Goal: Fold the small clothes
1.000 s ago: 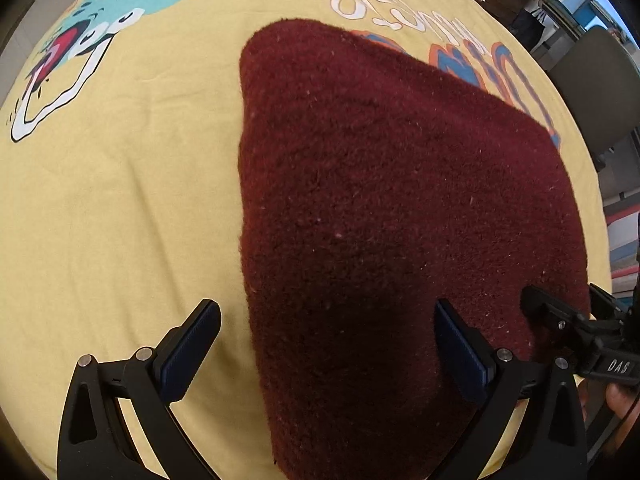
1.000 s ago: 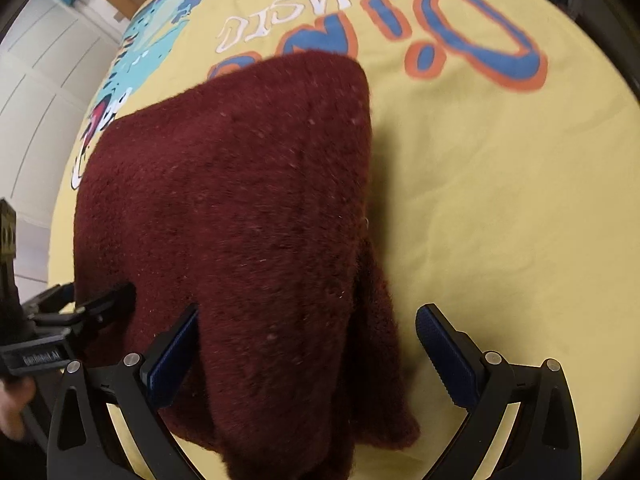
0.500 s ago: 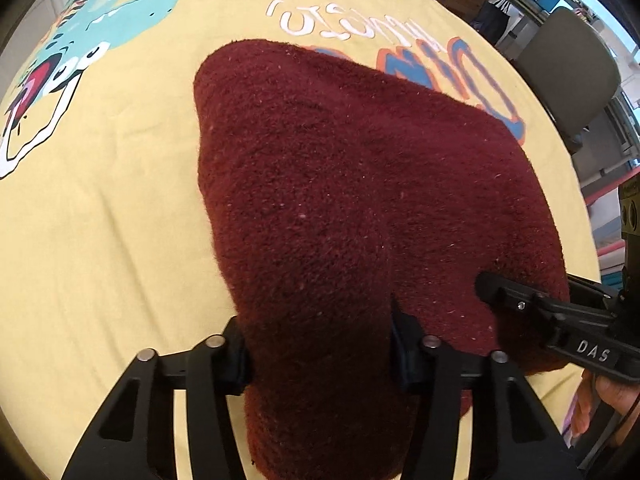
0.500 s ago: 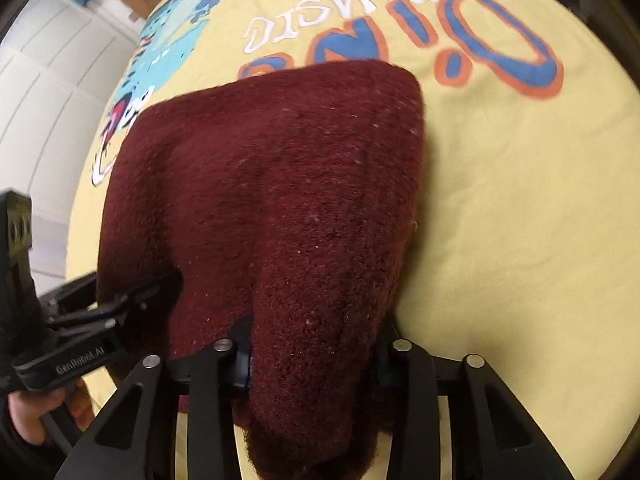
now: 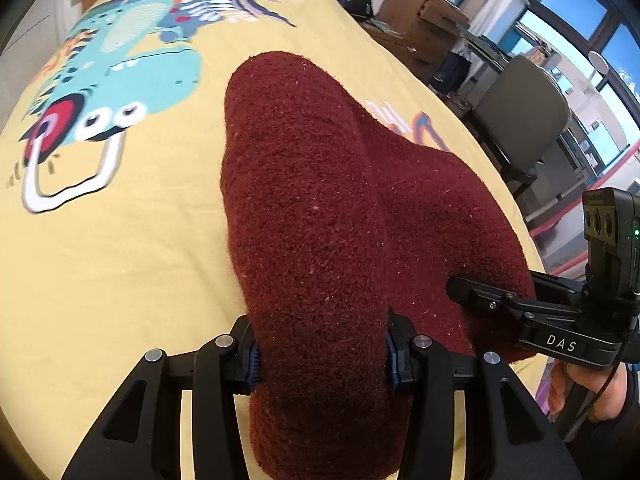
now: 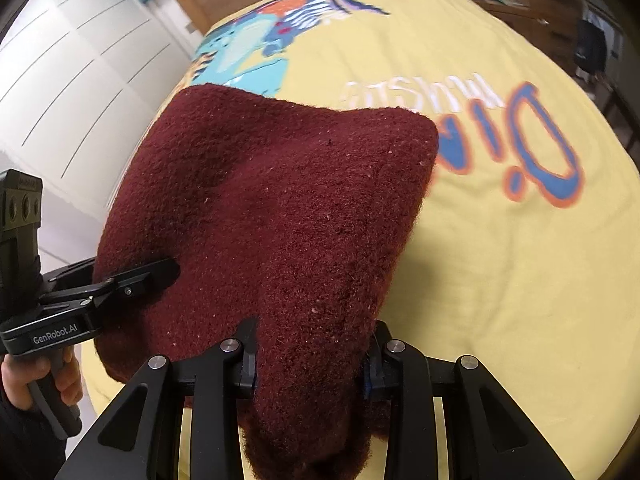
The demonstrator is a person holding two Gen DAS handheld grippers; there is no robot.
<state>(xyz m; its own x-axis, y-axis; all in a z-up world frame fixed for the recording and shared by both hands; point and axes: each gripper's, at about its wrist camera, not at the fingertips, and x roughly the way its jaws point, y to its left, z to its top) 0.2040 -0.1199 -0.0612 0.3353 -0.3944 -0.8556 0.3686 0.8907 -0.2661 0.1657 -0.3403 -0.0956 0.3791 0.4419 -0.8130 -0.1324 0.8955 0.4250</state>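
Between both grippers' closing jaws — maroon knit garment point(image 5: 320, 216)

Garment point(image 5: 320, 220) lies on bedspread point(image 5: 120, 280), chair point(image 5: 524, 116) beside.

Left hand-held gripper point(image 5: 320, 354) and right hand-held gripper point(image 6: 310, 362), jaws closing, seemingly clamped.

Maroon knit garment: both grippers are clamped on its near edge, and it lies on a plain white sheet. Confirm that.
Not quite. The sheet is yellow with a cartoon dinosaur print, as the right wrist view shows. The left gripper and right gripper do clamp the maroon knit garment's near edge.
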